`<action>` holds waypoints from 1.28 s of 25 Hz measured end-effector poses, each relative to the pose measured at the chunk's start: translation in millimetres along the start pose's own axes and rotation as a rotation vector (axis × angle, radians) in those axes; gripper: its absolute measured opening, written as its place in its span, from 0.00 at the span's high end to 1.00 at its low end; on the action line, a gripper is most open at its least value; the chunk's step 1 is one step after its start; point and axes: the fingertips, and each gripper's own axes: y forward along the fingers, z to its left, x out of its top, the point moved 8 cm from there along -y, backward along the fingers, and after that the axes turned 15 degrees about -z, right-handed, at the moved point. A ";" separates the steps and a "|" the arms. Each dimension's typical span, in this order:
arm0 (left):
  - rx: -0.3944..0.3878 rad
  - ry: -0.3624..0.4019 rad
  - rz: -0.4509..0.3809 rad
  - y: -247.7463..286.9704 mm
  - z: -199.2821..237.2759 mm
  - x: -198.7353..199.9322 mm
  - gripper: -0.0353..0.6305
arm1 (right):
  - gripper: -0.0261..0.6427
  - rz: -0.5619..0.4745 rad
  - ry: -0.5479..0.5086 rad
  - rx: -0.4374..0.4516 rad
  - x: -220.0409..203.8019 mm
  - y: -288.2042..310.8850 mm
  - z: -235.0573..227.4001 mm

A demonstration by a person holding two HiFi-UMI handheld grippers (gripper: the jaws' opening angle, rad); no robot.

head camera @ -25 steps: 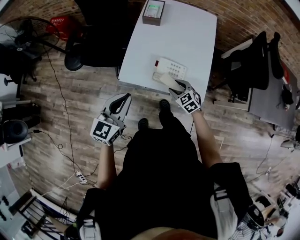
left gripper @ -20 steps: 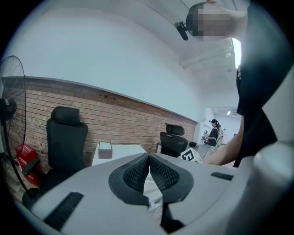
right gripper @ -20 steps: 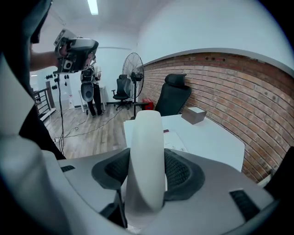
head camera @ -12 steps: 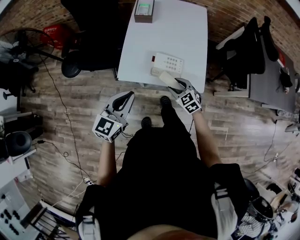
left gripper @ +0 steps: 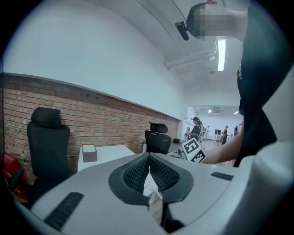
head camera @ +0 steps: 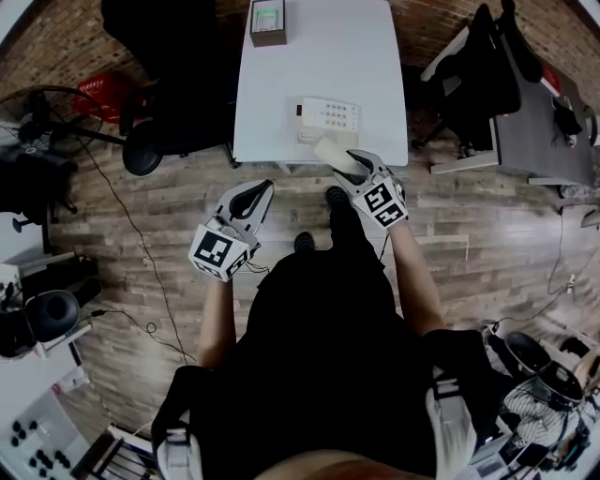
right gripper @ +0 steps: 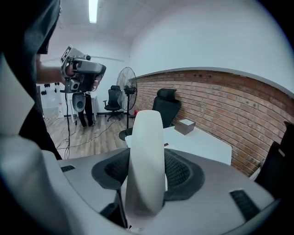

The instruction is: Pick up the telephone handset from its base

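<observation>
The white telephone handset is off its base, which stays on the white table near the front edge. My right gripper is shut on the handset and holds it in the air just in front of the table. In the right gripper view the handset stands upright between the ribbed pads. My left gripper hovers over the floor to the left of the table edge. Its pads are pressed together with nothing between them.
A small brown box sits at the table's far end. Black office chairs stand to the table's left, and a fan beyond them. A grey desk with a dark chair is at the right. Cables run over the wooden floor.
My right gripper has risen with the handset and drawn it away from the base toward the person. The left gripper has drifted a little sideways and stayed shut.
</observation>
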 end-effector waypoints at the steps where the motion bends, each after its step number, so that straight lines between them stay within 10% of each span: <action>1: -0.010 0.002 0.000 -0.7 -1.7 0.2 0.92 | 0.64 -0.003 -0.013 0.002 1.4 -2.0 3.7; 32: -0.050 -0.005 -0.011 -37.5 -35.6 -11.3 0.92 | 0.64 -0.145 0.139 -0.110 10.1 -59.7 57.7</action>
